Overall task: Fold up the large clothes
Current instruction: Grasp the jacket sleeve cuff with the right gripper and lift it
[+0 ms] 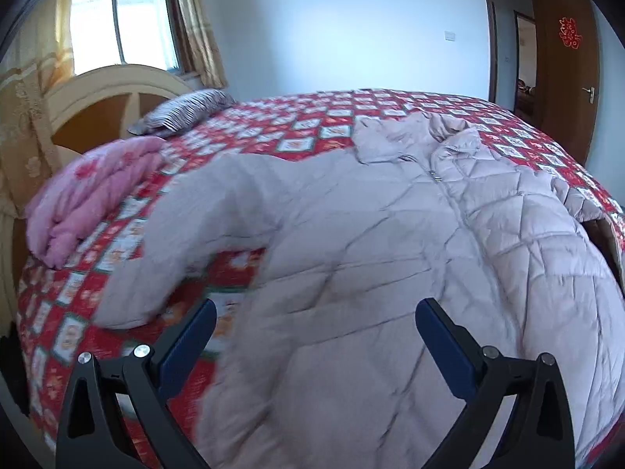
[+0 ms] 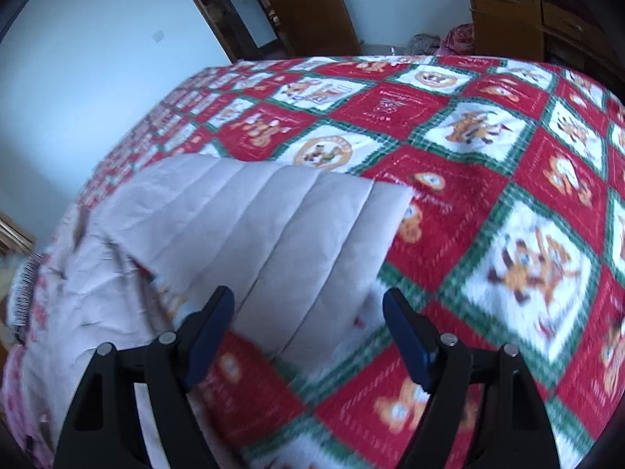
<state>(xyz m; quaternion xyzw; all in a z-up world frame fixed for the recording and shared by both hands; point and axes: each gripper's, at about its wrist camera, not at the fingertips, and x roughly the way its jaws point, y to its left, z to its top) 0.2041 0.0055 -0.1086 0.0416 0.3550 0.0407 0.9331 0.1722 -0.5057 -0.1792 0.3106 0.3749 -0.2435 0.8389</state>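
Observation:
A large pale pink quilted jacket [image 1: 390,234] lies spread on the bed, collar and zipper toward the far side. One sleeve [image 1: 187,211] stretches out to the left. My left gripper [image 1: 314,312] is open and empty, just above the jacket's near body. In the right wrist view a quilted sleeve [image 2: 273,226] of the jacket lies flat on the bedspread. My right gripper [image 2: 308,301] is open and empty, hovering over that sleeve's near end.
The bed has a red, white and green patterned bedspread [image 2: 488,195]. A folded pink quilt [image 1: 97,195] and a striped pillow [image 1: 183,111] lie near the headboard [image 1: 117,93]. A wooden door [image 1: 566,66] and a wooden dresser [image 2: 519,11] stand beyond the bed.

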